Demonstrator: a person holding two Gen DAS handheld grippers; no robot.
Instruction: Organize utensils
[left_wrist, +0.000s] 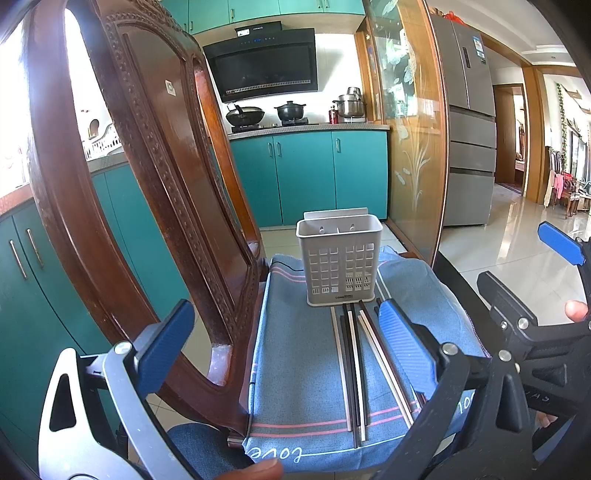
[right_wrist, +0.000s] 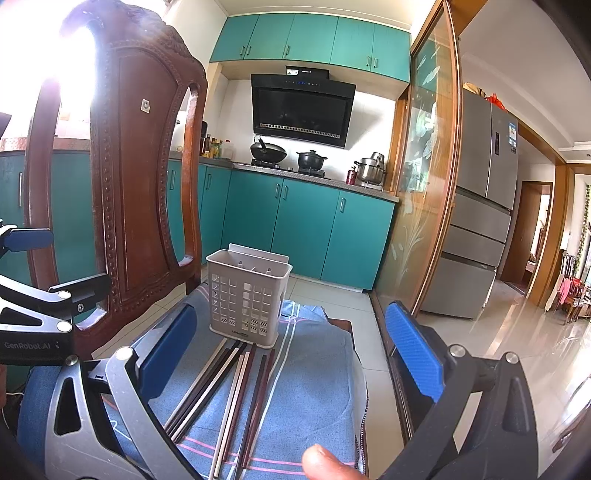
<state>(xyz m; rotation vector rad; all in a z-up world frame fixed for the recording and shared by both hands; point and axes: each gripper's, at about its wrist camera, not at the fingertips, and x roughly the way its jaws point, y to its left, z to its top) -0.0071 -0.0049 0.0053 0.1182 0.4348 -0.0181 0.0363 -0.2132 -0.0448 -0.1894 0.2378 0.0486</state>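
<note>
Nearest to me, my left gripper (left_wrist: 284, 354) stands wide with nothing between its blue pads (left_wrist: 164, 347); my right gripper (right_wrist: 299, 360) is spread just as wide and equally bare, hovering above the near end of the cloth. Under both lies a blue towel (left_wrist: 303, 373) with pink stripes and a white "love" script at its near hem, draped over the seat of a carved wooden chair (left_wrist: 147, 206); on it I see the chopsticks (left_wrist: 354, 369), dark and pale ones lying loosely side by side, their far tips touching or just short of the holder's base. Beyond them the grey perforated utensil holder (left_wrist: 339, 258) stands upright on the towel; I see nothing in its two compartments. Farther off I make out teal kitchen cabinets (left_wrist: 306, 173), a wok (left_wrist: 245, 115) and a black pot (left_wrist: 290, 110) on the hob, a black range hood (left_wrist: 264, 70) above, a steel fridge (left_wrist: 469, 122) to the right, and glossy floor tiles (left_wrist: 513, 251).
</note>
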